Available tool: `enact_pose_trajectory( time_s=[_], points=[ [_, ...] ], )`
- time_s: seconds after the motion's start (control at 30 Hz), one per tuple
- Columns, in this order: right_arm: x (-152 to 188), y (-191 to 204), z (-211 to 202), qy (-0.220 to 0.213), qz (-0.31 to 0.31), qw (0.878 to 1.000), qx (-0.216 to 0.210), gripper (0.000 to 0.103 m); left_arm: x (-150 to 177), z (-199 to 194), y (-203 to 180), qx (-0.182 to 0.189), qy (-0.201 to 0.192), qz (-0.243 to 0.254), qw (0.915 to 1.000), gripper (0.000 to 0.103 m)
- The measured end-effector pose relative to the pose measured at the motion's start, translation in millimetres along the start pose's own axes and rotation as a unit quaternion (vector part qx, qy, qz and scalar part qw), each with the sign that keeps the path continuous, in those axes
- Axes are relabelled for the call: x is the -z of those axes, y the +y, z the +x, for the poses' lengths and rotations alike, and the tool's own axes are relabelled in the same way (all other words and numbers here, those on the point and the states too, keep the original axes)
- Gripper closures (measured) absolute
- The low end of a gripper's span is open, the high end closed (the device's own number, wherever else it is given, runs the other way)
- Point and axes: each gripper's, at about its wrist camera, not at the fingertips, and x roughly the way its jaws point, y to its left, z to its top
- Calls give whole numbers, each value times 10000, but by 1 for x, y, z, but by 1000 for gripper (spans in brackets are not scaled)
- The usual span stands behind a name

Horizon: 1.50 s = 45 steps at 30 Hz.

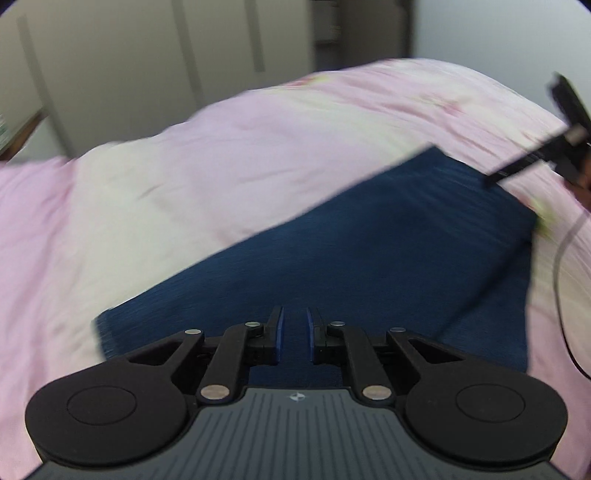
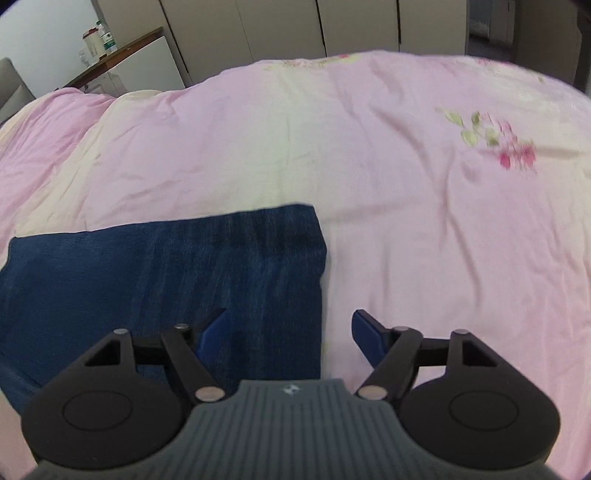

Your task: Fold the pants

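The dark blue pants [image 1: 369, 258] lie folded flat on a pink bed cover [image 1: 184, 184]. In the left wrist view my left gripper [image 1: 294, 334] hovers over their near end, its jaws a narrow gap apart with nothing between them. My right gripper shows at the far right of that view [image 1: 532, 158], above the pants' far end. In the right wrist view the pants [image 2: 166, 280] fill the lower left, and my right gripper [image 2: 288, 328] is open wide and empty over their right edge.
The pink bed cover [image 2: 369, 166] with a flower print [image 2: 509, 147] spreads all round the pants. White wardrobe doors [image 2: 280, 26] stand behind the bed. A side cabinet with bottles [image 2: 99, 40] is at the far left. A cable [image 1: 561, 266] hangs at the right.
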Motion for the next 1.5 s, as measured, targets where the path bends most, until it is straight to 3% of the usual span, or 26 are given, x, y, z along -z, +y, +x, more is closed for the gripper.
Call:
enact_pose_trajectory(
  time_s=[0.2, 0.47, 0.57, 0.63, 0.67, 0.9, 1.07, 1.27, 1.5],
  points=[
    [31, -35, -1, 269, 952, 9934, -585, 37, 0, 35, -47, 584, 252, 542, 9965, 93],
    [43, -61, 16, 485, 1375, 9798, -1372, 46, 7, 72, -61, 729, 866, 1176, 9866, 101],
    [46, -68, 24, 572, 1517, 9722, -1688, 56, 7, 84, -71, 645, 1061, 1489, 9810, 103],
    [48, -70, 29, 630, 1600, 9676, -1851, 75, 8, 92, -78, 549, 1137, 1664, 9780, 103],
    [48, -68, 31, 661, 1637, 9656, -1909, 76, 8, 94, -80, 514, 1146, 1702, 9774, 103],
    [42, -50, 15, 492, 1486, 9741, -1634, 90, 7, 71, -77, 379, 944, 1425, 9846, 99],
    [27, -40, -15, 333, 1598, 9726, -1658, 93, 13, 39, -69, 167, 730, 1354, 9880, 98],
    [-11, 16, -69, 179, 1286, 9720, -1960, 94, 36, -2, -23, -206, 659, 826, 9942, 96],
    [-54, 133, -108, 50, 860, 9710, -2232, 94, 80, -31, 39, -590, 696, 46, 9958, 96]
  ],
)
